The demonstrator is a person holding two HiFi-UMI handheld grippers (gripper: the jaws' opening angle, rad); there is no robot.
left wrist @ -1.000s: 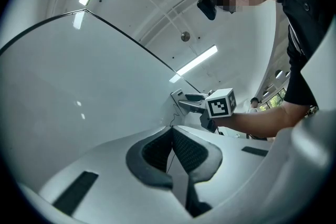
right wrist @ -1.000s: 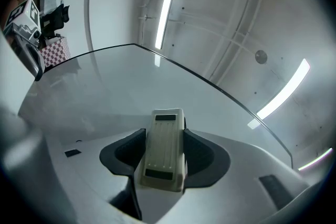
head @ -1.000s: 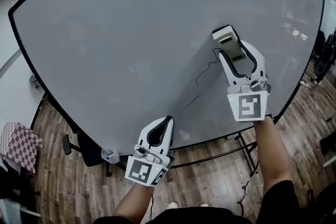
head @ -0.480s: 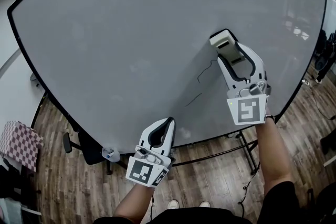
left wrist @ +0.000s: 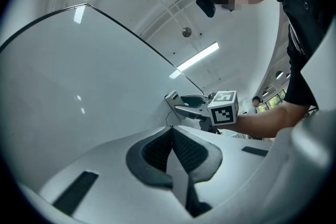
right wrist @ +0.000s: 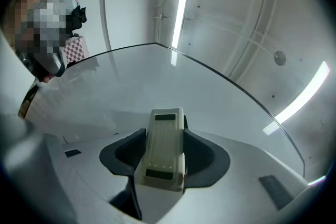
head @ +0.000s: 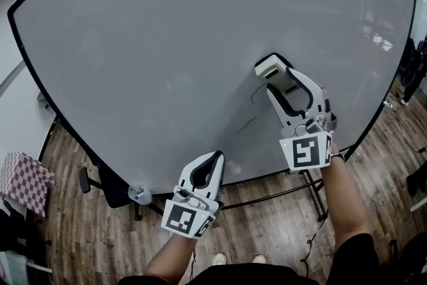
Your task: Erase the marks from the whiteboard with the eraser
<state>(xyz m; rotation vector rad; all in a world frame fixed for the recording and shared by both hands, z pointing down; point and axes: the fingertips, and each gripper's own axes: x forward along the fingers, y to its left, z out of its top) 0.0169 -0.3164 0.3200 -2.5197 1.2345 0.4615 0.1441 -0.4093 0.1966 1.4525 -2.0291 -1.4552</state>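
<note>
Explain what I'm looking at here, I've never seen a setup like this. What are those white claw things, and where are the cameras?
A person stands at a whiteboard, holding a two-jaw gripper in each hand; there is no robot arm. The wide picture comes from a camera on the person's head, looking down. The other two come from cameras riding on each gripper, looking along its jaws. The right gripper is shut on a pale eraser, held at the board beside thin dark pen marks. The left gripper is shut with nothing in it, low near the board's bottom edge.
</note>
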